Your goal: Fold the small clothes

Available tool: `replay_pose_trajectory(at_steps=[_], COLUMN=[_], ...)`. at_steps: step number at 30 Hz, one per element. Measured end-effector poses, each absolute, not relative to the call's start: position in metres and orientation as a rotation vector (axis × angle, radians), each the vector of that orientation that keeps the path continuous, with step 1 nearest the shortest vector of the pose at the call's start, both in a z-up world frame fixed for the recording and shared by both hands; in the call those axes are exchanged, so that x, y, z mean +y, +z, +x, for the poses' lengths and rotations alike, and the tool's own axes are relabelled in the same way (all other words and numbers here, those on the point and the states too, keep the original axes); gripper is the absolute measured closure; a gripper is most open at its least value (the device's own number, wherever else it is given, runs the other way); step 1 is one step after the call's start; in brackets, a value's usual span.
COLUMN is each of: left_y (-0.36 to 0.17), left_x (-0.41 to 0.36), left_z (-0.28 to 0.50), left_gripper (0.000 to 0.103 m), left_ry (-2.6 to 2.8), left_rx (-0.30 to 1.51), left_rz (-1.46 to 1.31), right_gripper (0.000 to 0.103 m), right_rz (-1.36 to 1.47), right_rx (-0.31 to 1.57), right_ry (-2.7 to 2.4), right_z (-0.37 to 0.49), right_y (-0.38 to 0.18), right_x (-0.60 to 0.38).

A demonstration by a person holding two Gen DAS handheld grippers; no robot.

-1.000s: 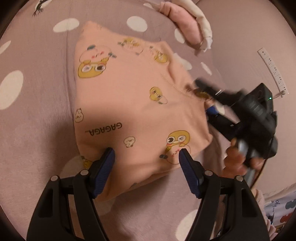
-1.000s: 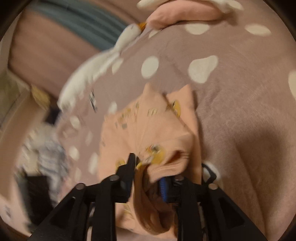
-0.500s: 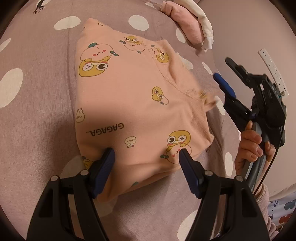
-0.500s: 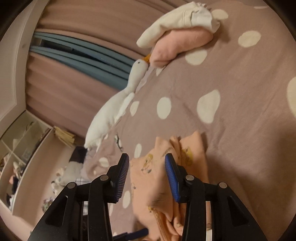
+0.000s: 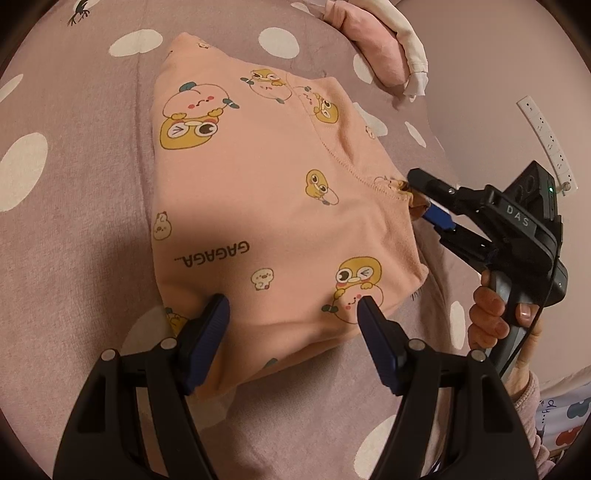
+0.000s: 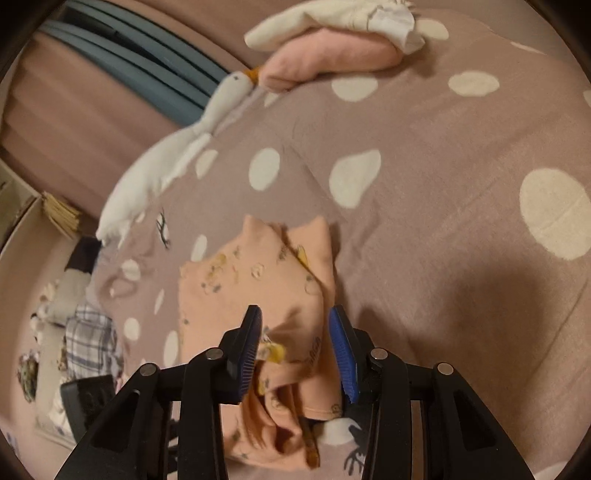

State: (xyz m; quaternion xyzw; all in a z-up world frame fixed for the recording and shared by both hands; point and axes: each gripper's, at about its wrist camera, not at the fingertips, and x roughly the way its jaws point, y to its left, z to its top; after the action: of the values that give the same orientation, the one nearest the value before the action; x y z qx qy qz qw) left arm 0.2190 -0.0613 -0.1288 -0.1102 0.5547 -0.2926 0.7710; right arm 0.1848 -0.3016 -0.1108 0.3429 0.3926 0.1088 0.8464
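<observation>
your left gripper (image 5: 291,314) presses spread-jawed on the folded peach cartoon-print cotton garment (image 5: 266,206) to pin it on the dotted mauve bedspread (image 5: 74,236); your right gripper (image 6: 295,334) straddles its edge ungripped.

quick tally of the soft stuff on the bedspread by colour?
Peach: 1, printed top
Pink: 1, folded garment
White: 2, garment lying on the pink one, and a plush goose
Total: 4
</observation>
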Motion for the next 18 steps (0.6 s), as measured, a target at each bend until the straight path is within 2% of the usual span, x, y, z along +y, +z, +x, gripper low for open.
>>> replay_pose_trajectory(at_steps=[2,4,8,10,15,18], left_y=[-0.129,-0.129,-0.129,-0.128,-0.128,-0.129], left_x=[-0.061,-0.060,-0.058,-0.058,-0.059,-0.060], left_z=[0.218,0.218,0.218,0.219,0.218,0.218], left_gripper=[0.031,0.031,0.031,0.031,0.031,0.031], left_ry=[-0.632,-0.629,-0.625,-0.624,-0.626,-0.630], left_rx=[1.206,1.209,1.220,1.231,1.248,1.250], left_rz=[-0.237,-0.242,-0.242,-0.235,-0.212,-0.196], right_gripper=[0.065,0.094,0.096,0.096,0.096,0.096], right_rz=[0.707,0.662,0.536,0.496,0.386,0.395], right_rx=[0.848,0.842,0.750,0.767,0.936,0.932], right_ry=[0.252,0.236,0.258,0.239,0.100,0.101], right_z=[0.186,0.187,0.171,0.160,0.167,0.166], right_y=[-0.112,-0.110,-0.084,-0.079,-0.123,-0.127], right_x=[-0.297,-0.292,-0.279,-0.275,-0.279,-0.283])
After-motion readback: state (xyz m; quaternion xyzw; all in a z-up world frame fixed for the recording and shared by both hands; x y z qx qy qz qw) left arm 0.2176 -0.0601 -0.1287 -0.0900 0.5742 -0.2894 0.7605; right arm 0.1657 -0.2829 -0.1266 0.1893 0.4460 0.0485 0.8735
